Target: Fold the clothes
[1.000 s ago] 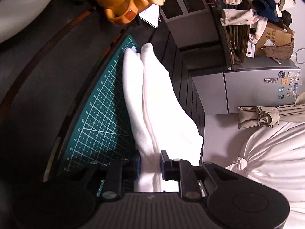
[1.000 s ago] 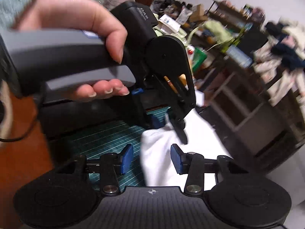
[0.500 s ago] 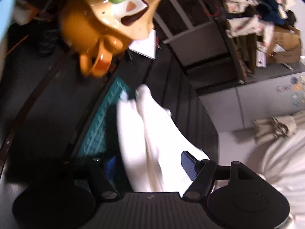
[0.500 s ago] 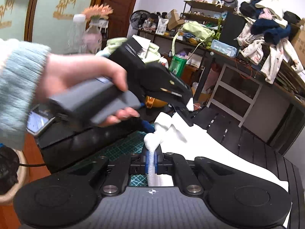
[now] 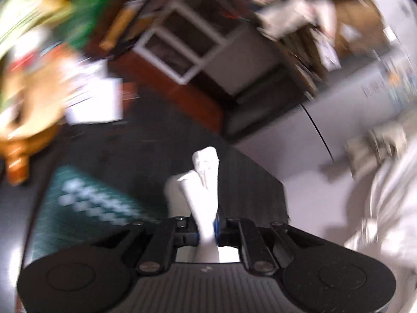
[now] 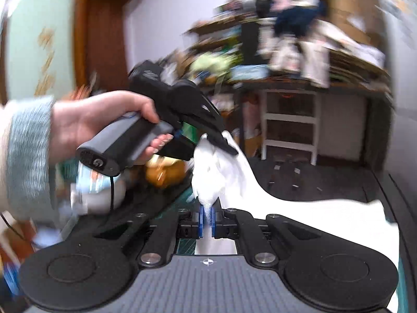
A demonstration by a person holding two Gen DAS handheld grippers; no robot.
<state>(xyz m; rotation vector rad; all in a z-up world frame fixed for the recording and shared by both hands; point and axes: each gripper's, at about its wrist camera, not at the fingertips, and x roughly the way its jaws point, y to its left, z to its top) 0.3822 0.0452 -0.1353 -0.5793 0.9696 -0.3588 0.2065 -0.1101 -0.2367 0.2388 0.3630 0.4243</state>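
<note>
A white garment [image 5: 203, 182] rises in a bunched fold from between the blue pads of my left gripper [image 5: 207, 230], whose jaws are closing and pinch it. Under it lies the green cutting mat [image 5: 86, 208] on the dark table [image 5: 130, 143]. In the right wrist view my right gripper [image 6: 207, 221] is shut on a thin edge of the same white garment [image 6: 312, 216], which drapes off to the right. Just ahead, a person's hand [image 6: 104, 120] holds the left gripper [image 6: 226, 146], its tip on the raised cloth. Both views are motion-blurred.
An orange mug [image 5: 23, 140] and white papers [image 5: 96, 101] sit at the table's far left. A white shelf unit [image 6: 289, 122] and cluttered shelves with clothes stand behind. Pale bedding [image 5: 385, 195] fills the right side beyond the table edge.
The left jaws opened wide, then closed again on the cloth. The right jaws shut on the cloth's edge. Both grippers rose and swung, lifting the garment off the mat.
</note>
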